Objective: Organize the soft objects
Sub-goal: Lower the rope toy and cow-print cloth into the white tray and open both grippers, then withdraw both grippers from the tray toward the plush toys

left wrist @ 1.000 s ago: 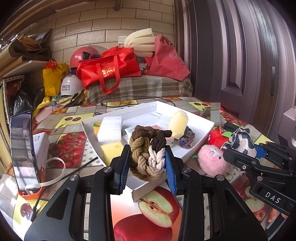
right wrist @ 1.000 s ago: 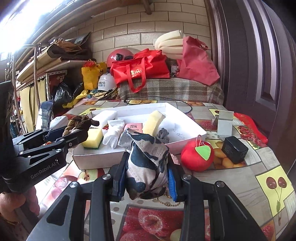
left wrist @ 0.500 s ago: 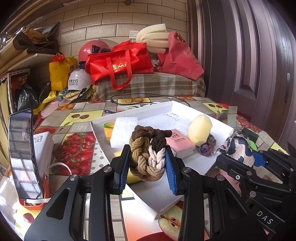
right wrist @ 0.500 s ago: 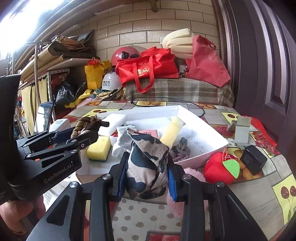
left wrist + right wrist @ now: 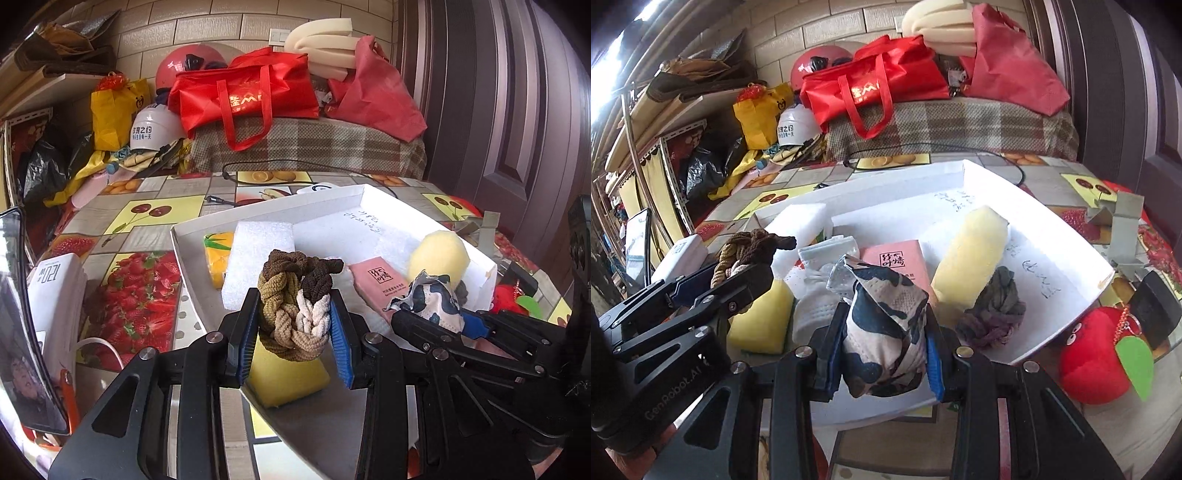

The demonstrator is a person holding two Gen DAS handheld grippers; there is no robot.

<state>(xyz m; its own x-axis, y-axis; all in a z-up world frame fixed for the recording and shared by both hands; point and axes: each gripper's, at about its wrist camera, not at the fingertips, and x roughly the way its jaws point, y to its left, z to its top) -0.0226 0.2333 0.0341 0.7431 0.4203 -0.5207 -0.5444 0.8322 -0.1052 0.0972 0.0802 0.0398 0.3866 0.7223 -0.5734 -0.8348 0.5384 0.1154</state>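
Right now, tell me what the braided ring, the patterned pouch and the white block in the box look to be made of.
Braided ring: stretchy knitted fabric, matte; ribbed strands in brown, tan and cream.
Patterned pouch: thin perforated cloth, probably synthetic mesh; tiny holes and soft creases under the dark print.
White block: likely foam, matte; grainy surface, crisp square edges.

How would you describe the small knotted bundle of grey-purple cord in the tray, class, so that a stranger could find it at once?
Start at the white tray on the fruit-patterned table. Find the pale yellow foam roll leaning across its middle; the knotted cord bundle lies at that roll's near end, touching it. It is the only dull grey-purple, tangled thing there; its neighbours are smooth blocks of foam and sponge.
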